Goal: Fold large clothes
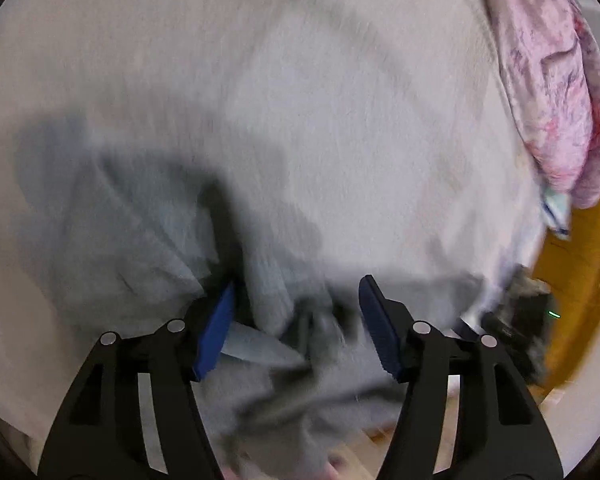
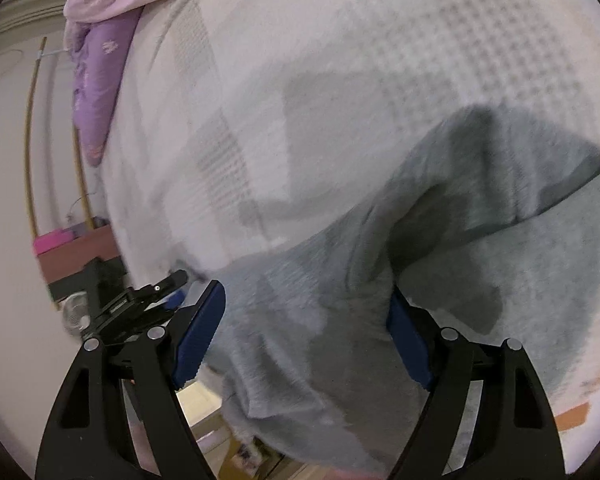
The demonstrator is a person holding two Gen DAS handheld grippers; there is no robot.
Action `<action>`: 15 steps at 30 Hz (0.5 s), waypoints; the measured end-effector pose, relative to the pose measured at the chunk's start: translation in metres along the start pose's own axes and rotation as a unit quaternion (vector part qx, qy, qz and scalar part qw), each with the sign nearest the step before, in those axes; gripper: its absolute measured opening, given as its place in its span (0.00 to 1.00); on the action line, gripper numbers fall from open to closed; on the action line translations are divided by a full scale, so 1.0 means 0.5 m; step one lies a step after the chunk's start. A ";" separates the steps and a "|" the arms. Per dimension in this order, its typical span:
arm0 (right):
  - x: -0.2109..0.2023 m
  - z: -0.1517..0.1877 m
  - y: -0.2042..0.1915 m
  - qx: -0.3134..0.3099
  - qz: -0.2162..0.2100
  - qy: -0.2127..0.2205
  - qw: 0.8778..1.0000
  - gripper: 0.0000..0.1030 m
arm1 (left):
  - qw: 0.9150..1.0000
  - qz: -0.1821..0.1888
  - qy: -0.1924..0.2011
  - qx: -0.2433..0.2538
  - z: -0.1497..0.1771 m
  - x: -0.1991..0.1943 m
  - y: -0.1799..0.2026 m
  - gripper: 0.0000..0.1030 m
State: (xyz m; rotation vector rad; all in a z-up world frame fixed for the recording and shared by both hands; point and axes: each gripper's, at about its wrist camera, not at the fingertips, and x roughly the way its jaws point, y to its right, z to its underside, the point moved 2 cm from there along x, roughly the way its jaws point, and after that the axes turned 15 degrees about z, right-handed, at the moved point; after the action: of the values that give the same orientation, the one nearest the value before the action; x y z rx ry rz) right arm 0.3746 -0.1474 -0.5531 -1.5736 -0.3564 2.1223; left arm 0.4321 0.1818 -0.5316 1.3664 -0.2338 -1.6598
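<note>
A grey garment [image 2: 440, 240] is lying rumpled on a pale bedcover [image 2: 300, 80], spreading between the wide-open jaws of both the left gripper [image 1: 296, 328] and the right gripper [image 2: 304, 336], pads not pressing. Only the right view is showing a purple pillow [image 2: 96, 92]; the left is showing pink floral cloth [image 1: 548, 80].
</note>
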 end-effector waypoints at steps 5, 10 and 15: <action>0.006 -0.010 0.027 0.040 0.004 0.021 0.999 0.18 | 0.997 0.048 -0.055 -0.039 0.005 0.026 -0.023 0.43; -0.028 -0.006 0.002 0.028 0.005 0.060 0.998 0.09 | 0.998 0.007 0.027 0.051 0.013 0.013 0.044 0.15; -0.073 -0.028 -0.037 0.021 -0.012 0.102 0.994 0.07 | 0.989 -0.035 0.105 0.096 0.002 -0.023 0.096 0.15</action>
State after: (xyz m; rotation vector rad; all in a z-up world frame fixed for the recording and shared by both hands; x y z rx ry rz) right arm 0.4002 -0.1512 -0.5187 -1.7344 -0.2586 1.9159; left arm 0.4559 0.1641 -0.4920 1.6999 -0.2304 -1.5660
